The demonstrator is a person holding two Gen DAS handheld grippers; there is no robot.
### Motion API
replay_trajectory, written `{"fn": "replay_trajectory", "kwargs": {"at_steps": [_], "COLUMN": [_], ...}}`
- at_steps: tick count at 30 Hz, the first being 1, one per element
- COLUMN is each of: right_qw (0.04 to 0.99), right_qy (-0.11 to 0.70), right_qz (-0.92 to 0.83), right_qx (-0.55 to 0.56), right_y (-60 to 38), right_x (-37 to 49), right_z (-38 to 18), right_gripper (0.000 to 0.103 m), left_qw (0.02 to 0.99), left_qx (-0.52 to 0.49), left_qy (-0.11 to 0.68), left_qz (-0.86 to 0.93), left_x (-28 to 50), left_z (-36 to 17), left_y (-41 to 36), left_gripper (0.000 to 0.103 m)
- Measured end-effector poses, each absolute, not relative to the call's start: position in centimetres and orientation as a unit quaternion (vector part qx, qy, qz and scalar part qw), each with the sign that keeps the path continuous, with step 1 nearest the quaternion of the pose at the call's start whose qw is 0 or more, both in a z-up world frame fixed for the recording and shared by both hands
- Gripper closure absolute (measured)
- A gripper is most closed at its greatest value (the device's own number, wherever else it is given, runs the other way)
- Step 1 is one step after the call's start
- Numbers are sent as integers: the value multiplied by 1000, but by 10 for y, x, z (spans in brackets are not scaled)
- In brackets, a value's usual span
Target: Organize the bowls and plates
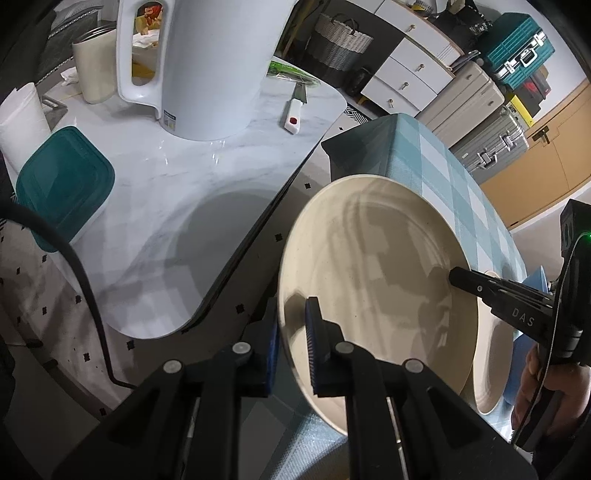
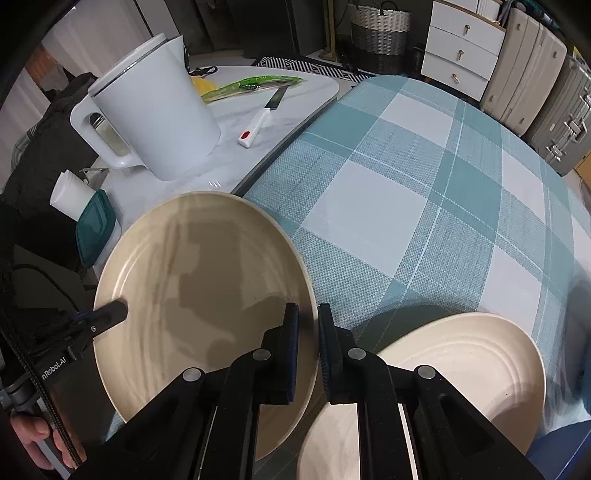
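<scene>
**Both my grippers on one beige plate**

Under me lies a surface in a teal and white checked cloth (image 2: 424,192), and beside it a white marble surface (image 1: 155,206) with a dark edge. On the marble stand a white electric kettle (image 2: 155,118), a knife with a white handle (image 2: 258,123), a green packet (image 2: 255,84), a teal-lidded container (image 1: 62,184) and a white roll (image 1: 20,122). Farther back in the room I see a woven basket (image 2: 380,35), a white chest of drawers (image 2: 461,48) and hard suitcases (image 2: 532,74). The floor between the two surfaces is grey tile with small black diamonds.

My left gripper (image 1: 291,347) has its fingers close together, clamped on the near rim of the beige plate (image 1: 376,280), one blue pad above the rim and one below. My right gripper (image 2: 308,350) grips the opposite rim of that same plate the same way, fingers nearly together with the rim between them. The plate is tilted and seems held above the edge of the checked cloth.

A second, cream plate (image 2: 461,376) with ridged rings lies flat on the cloth just beside my right fingers, and something blue (image 2: 569,443) shows at its far edge.
</scene>
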State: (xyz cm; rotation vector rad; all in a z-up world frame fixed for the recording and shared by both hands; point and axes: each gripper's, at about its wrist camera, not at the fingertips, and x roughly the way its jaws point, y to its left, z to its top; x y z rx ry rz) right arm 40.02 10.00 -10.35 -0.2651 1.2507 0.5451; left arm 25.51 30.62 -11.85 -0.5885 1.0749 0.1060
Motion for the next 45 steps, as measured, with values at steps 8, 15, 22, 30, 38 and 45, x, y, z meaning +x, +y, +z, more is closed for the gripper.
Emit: {"fn": "replay_trajectory", "kwargs": {"at_steps": [8, 15, 22, 30, 38, 45], "right_qw": [766, 770, 771, 776, 781, 778], "right_qy": [582, 581, 581, 573, 573, 574], "right_qz": [250, 247, 244, 250, 245, 253], "right_qx": [-111, -97, -91, -78, -47, -34], "right_y": [95, 82, 71, 54, 21, 5], "right_x": [398, 389, 369, 334, 295, 257], "right_z": [-96, -82, -72, -57, -47, -53], "right_gripper": [93, 95, 95, 96, 96, 96], "left_qw": [819, 813, 819, 820, 835, 836], "left_qx": [-278, -286, -275, -276, -245, -236], "left_qy": [500, 507, 503, 501, 493, 495], "left_qz": [44, 30, 30, 25, 23, 18], "left_x": [250, 244, 230, 209, 178, 147], "left_z": [-109, -102, -85, -72, -50, -51], "left_y": [307, 301, 293, 288, 262, 251], "left_gripper": [94, 94, 94, 94, 94, 94]}}
